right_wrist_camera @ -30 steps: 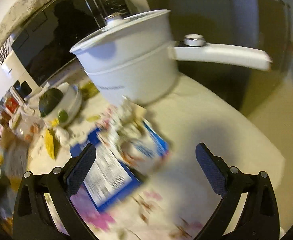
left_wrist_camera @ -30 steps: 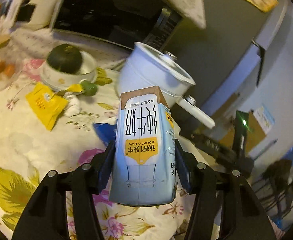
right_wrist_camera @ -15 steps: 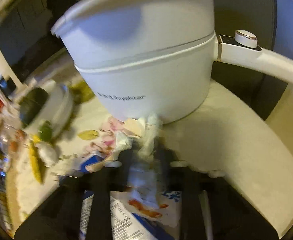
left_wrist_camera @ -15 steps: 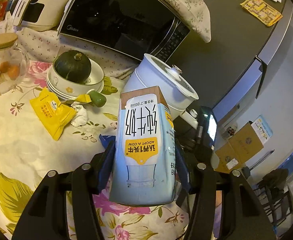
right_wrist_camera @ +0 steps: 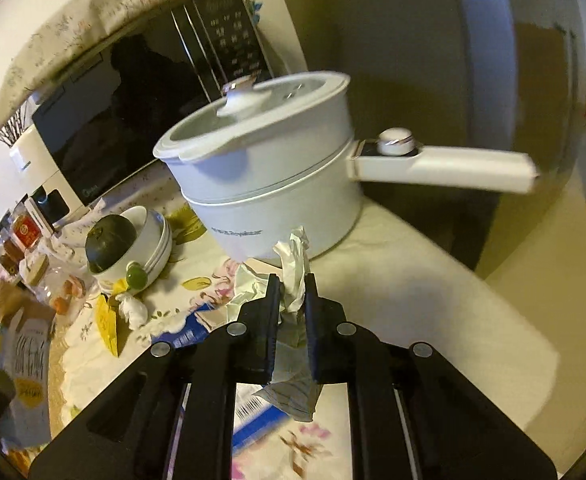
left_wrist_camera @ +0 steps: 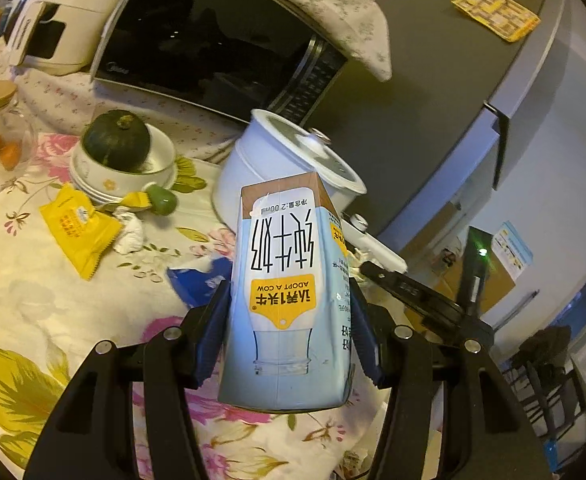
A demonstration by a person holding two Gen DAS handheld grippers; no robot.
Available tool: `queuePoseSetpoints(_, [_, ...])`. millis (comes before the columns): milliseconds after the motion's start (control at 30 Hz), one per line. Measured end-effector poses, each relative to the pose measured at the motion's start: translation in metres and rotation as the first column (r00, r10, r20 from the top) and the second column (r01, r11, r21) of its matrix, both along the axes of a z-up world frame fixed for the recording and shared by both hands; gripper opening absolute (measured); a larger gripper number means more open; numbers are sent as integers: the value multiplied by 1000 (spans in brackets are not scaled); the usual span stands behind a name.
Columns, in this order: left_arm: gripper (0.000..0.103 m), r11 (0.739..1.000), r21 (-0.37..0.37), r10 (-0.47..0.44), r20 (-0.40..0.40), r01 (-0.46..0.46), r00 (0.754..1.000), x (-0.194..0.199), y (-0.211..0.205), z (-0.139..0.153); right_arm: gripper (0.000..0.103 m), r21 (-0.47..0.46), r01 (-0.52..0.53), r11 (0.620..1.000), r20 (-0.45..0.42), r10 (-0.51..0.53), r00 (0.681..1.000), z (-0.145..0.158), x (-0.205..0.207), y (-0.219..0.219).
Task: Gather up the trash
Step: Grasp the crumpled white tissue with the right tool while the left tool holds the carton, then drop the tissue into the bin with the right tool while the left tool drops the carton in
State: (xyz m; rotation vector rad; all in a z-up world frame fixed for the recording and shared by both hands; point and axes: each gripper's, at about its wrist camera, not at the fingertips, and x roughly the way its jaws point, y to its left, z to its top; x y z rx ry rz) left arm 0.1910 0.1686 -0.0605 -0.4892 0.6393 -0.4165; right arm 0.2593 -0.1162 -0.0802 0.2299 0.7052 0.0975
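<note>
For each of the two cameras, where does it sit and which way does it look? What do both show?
Left wrist: sits on the left hand-held gripper, looks across the floral table toward the microwave; its fingers clamp a milk carton.
Right wrist: sits on the right hand-held gripper, looks at the white electric pot; its fingers pinch crumpled paper.
Shared: pot, microwave, bowl with squash, yellow packet.

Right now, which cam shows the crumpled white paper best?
Right wrist: the crumpled white paper sits centred, pinched between the right gripper jaws. Left wrist view shows at most a white scrap behind the pale blue milk carton; cannot confirm.
</note>
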Motion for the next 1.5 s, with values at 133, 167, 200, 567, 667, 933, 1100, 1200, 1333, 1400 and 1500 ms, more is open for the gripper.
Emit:
queuePoseSetpoints(133, [55, 999, 9, -43, 14, 43, 999, -9, -18, 3, 11, -44, 15, 999, 16, -15, 1000, 12, -38, -18])
queuePoseSetpoints(167, [55, 998, 15, -58, 16, 58, 998, -12, -25, 3, 11, -51, 20, 999, 16, -20, 1000, 14, -48, -23])
queuePoseSetpoints(200, [55, 998, 18, -67, 17, 67, 998, -13, -28, 3, 11, -55, 25, 998, 14, -24, 1000, 16, -57, -27])
queuePoseSetpoints(567, [55, 973, 59, -226, 8, 225, 974, -45, -96, -4, 12, -155, 100, 983, -138, -122, 983, -29, -178, -89])
queuePoseSetpoints(667, [55, 957, 78, -278, -6, 278, 960, -55, -121, -9, 19, -189, 120, 975, -197, -157, 968, -49, -198, -101])
queuePoseSetpoints(933, [55, 917, 124, -376, -42, 379, 926, -75, -173, -22, 85, -280, 219, 935, -143, -266, 953, -54, -236, -112])
queuePoseSetpoints(1100, [56, 885, 145, -440, -55, 443, 896, -87, -201, -28, 96, -396, 386, 833, -46, -438, 898, -54, -254, -129])
queuePoseSetpoints(1200, [56, 866, 151, -470, -75, 476, 879, -92, -218, -35, 96, -397, 434, 809, -54, -493, 869, -56, -259, -145])
queuePoseSetpoints(1333, [56, 833, 145, -520, -129, 535, 845, -96, -240, -50, 96, -382, 473, 794, -49, -529, 847, -55, -265, -156])
queuePoseSetpoints(1400, [56, 816, 159, -534, -162, 556, 830, -97, -249, -58, 96, -377, 485, 789, -41, -537, 843, -53, -266, -157])
queuePoseSetpoints(1500, [65, 799, 171, -545, -198, 577, 815, -99, -260, -69, 96, -379, 495, 782, -30, -545, 838, -52, -268, -159])
